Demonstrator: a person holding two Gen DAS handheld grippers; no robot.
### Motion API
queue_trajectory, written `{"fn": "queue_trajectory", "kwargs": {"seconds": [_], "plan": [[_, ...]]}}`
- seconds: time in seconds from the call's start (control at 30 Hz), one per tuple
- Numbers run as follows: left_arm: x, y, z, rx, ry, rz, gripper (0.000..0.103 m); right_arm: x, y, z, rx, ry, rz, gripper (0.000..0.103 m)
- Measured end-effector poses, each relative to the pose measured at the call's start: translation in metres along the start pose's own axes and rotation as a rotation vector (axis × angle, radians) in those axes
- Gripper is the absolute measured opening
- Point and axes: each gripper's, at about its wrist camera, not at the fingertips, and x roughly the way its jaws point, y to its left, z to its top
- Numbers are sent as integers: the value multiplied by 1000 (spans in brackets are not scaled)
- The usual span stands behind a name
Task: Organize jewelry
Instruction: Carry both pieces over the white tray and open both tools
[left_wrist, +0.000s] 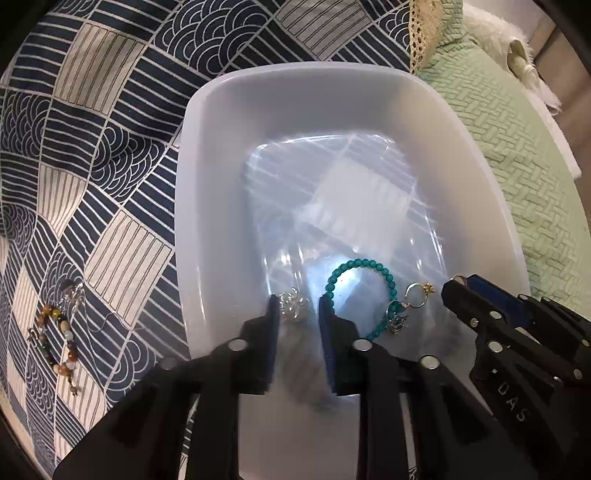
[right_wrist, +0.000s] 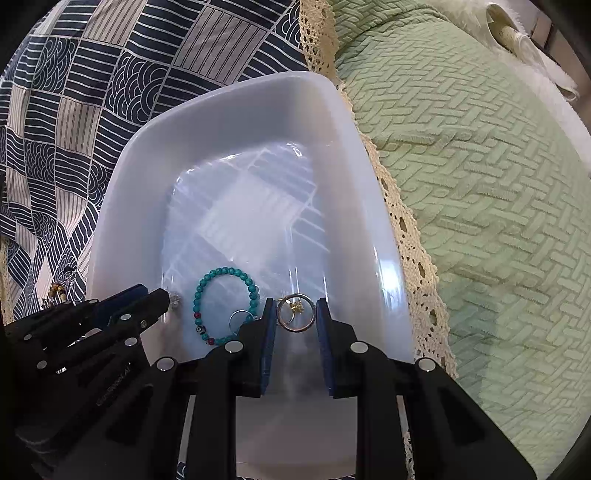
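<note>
Between the two hand-held grippers, inside a white tray (right_wrist: 376, 206) — jewelry gathered at its near end.

Left hand-held gripper (left_wrist: 298, 306) hangs over the tray floor, jaws parted, a silver flower-shaped piece (left_wrist: 292, 306) at its fingertips with no pad visibly pressing on it. Right hand-held gripper (right_wrist: 295, 310) has a gold ring (right_wrist: 295, 313) between its jaws; whether the pads pinch it cannot be told. A turquoise bead bracelet (right_wrist: 225, 306) lies between the two grippers. Left of the left gripper, outside the tray, a brown bead bracelet (left_wrist: 59, 339) rests on the blue patterned cloth (left_wrist: 110, 147) — green quilt (right_wrist: 498, 221) to the right.
</note>
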Motion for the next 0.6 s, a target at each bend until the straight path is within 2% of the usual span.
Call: {"fn": "queue_trajectory", "kwargs": {"seconds": [0.13, 0.43, 0.5, 0.6], "plan": [[-7, 5, 0, -11, -17, -9, 33, 0, -2, 0, 6, 5, 8, 22], [-32, 21, 0, -28, -53, -53, 37, 3, 2, 0, 9, 21, 4, 24], [-40, 22, 3, -35, -64, -63, 37, 2, 4, 0, 5, 16, -7, 32], [-55, 29, 3, -34, -85, -67, 37, -4, 5, 2, 14, -2, 15, 35]]}}
